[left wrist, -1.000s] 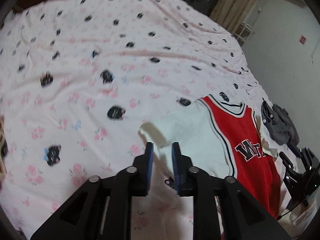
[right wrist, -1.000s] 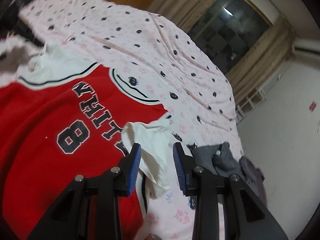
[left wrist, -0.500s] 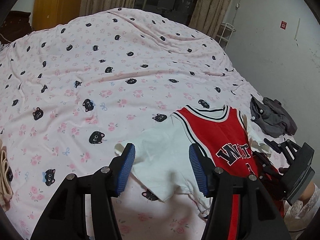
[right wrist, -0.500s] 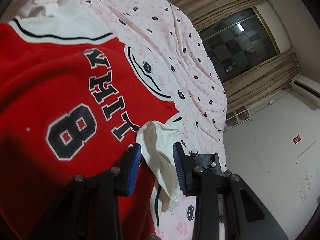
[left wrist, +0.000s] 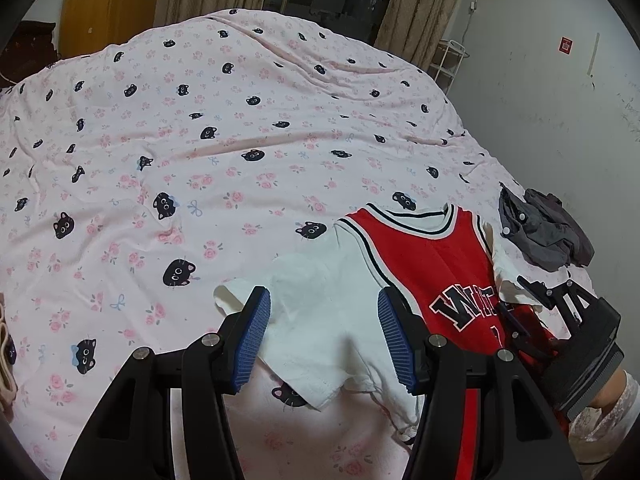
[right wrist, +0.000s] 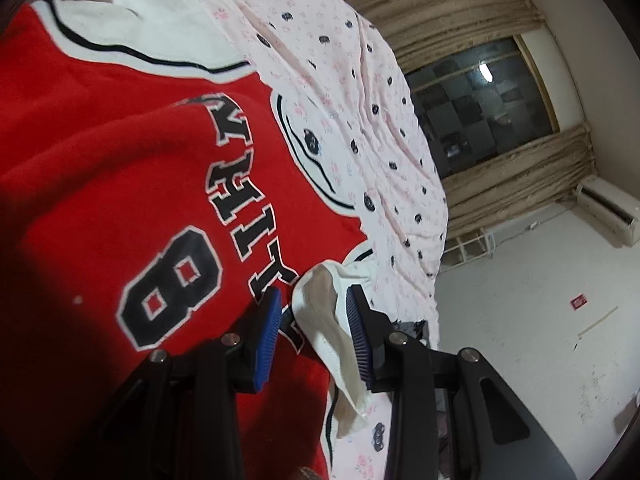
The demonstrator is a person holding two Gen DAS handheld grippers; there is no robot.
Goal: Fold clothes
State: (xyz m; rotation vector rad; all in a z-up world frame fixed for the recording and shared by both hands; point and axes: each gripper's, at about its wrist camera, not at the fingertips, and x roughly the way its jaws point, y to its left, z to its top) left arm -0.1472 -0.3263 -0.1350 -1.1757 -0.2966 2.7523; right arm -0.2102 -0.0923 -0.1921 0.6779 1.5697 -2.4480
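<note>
Folding has barely started — the jersey [left wrist: 436, 276] lies flat near the bed's [left wrist: 240, 160] right edge, no fold made. Left gripper [left wrist: 324, 334] is open over a white sleeve [left wrist: 320, 312]; right gripper [right wrist: 314, 330] has the other sleeve [right wrist: 328, 320] between its jaws, whether pinched I can't tell. Loads of free bed to the left — grey clothes [left wrist: 544, 232] crowd the right.

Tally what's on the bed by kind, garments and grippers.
Red-and-white jersey shirt: 1
Grey crumpled garment: 1
Beige cloth at the left edge, mostly cut off: 1
Hand-held grippers: 2, left hand-held gripper and right hand-held gripper
Total: 5
</note>
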